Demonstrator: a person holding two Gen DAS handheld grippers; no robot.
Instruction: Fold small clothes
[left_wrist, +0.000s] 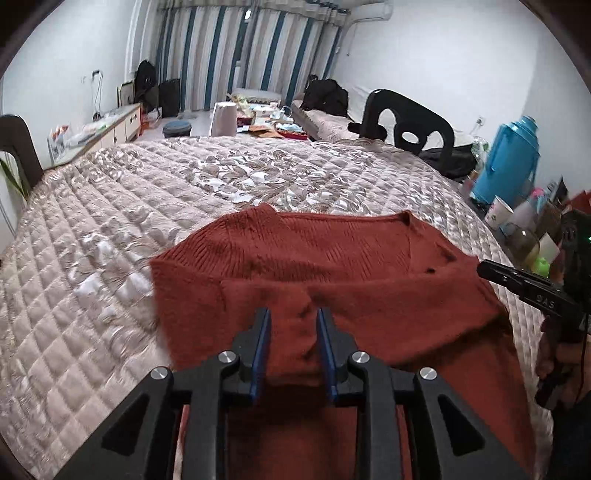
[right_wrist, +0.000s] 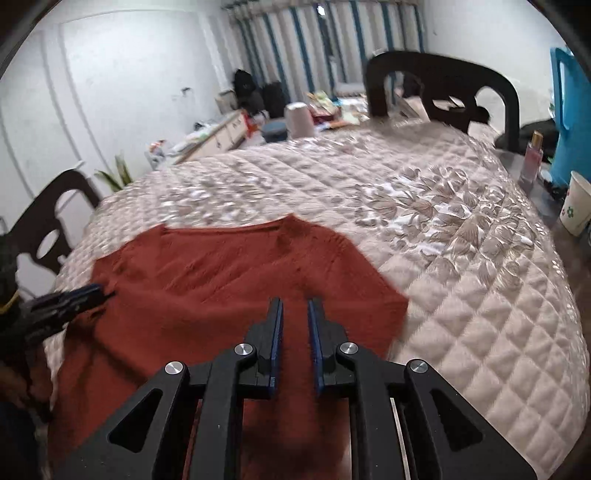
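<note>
Lying on the quilted bedspread (left_wrist: 110, 229), a rust-red knit sweater (left_wrist: 332, 258) with both grippers over its near part.

Left gripper (left_wrist: 293, 321): blue-padded fingers apart, a raised fold of red knit standing between them; whether the pads touch the cloth cannot be told. Right gripper (right_wrist: 295, 314): fingers apart with a narrow gap, red knit showing beneath and between them, nothing clamped. Sweater neckline points away from the grippers, toward the floral patch (left_wrist: 251, 177) of the bedspread; a fold lies across its near half, and the near hem runs under the gripper bodies. In the left wrist view the right gripper enters from the right edge, its tip just beside the sweater's right side. A blue thermos (left_wrist: 506, 162) and a white cup (left_wrist: 498, 218) stand beyond the bedspread's right edge, a dark chair (left_wrist: 406, 118) behind.
</note>
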